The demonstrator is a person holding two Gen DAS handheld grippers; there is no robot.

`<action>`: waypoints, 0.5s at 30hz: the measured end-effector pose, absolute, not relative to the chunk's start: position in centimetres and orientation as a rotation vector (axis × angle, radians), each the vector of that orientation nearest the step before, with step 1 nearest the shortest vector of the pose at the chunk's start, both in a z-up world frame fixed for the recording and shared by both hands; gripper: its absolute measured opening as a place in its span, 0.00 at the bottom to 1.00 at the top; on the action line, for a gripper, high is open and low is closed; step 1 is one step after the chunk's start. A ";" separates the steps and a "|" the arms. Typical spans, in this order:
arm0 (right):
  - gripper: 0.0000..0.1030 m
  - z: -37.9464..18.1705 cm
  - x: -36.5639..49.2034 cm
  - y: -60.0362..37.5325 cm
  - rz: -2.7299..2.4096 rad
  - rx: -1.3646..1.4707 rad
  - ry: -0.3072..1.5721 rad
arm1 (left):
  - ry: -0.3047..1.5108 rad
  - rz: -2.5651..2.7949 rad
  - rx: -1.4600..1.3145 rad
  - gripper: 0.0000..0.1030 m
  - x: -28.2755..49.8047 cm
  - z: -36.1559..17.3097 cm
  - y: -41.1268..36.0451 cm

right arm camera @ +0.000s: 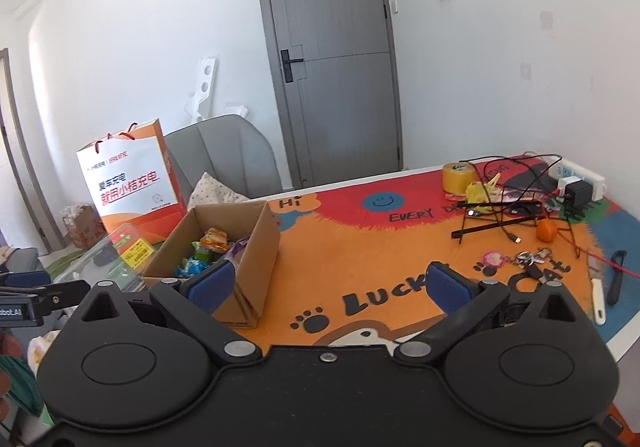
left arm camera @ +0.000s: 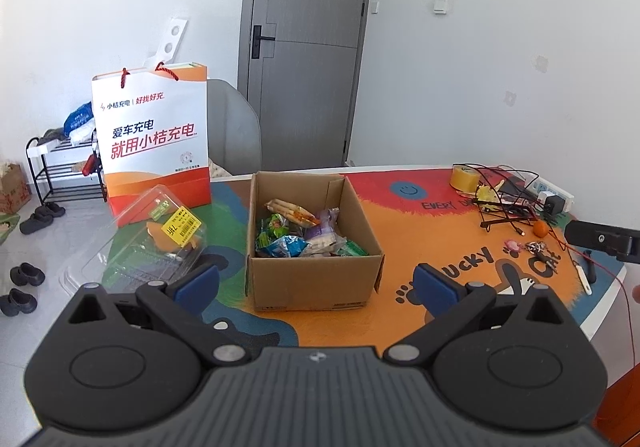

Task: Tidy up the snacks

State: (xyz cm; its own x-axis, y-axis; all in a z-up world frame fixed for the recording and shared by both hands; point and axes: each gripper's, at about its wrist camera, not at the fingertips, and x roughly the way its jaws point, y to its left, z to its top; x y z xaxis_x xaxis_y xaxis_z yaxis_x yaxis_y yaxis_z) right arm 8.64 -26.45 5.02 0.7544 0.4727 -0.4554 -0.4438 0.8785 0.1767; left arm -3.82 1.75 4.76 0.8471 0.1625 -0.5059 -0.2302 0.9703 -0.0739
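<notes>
Progress: wrapped snacks (left arm camera: pixel 304 233) are seen piled inside the open brown cardboard box (left arm camera: pixel 316 279) at frame centre | Left: none seen loose on the colourful printed mat (left arm camera: pixel 400 239); task judged nearly done | left gripper (left arm camera: pixel 316 283) spread wide, nothing held | right gripper (right arm camera: pixel 328 285) spread wide, nothing held.

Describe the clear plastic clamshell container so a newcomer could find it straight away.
Start at the open cardboard box of snack packets on the colourful table mat. Between it and the tall orange-and-white paper bag lies the clear plastic clamshell container. It alone is transparent and carries a yellow price sticker.
</notes>
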 end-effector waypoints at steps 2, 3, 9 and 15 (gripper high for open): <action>1.00 4.8 8.4 -26.5 0.503 0.070 0.520 | 0.525 0.203 -0.136 1.00 -3.9 4.7 1.9; 1.00 4.7 8.3 -26.4 0.498 0.064 0.520 | 0.525 0.202 -0.141 1.00 -4.0 4.7 2.0; 1.00 4.3 8.1 -26.2 0.490 0.050 0.522 | 0.522 0.217 -0.156 1.00 -4.0 4.7 2.6; 1.00 4.3 8.2 -26.4 0.484 0.058 0.525 | 0.533 0.209 -0.157 1.00 -3.8 4.4 2.4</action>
State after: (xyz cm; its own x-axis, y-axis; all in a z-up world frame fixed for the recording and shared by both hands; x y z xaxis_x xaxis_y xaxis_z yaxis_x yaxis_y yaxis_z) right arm 8.16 -26.40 4.30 0.7558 0.4584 -0.4676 -0.4290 0.8861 0.1753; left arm -3.82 2.42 4.36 0.8406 0.1566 -0.5185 -0.2380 0.9667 -0.0937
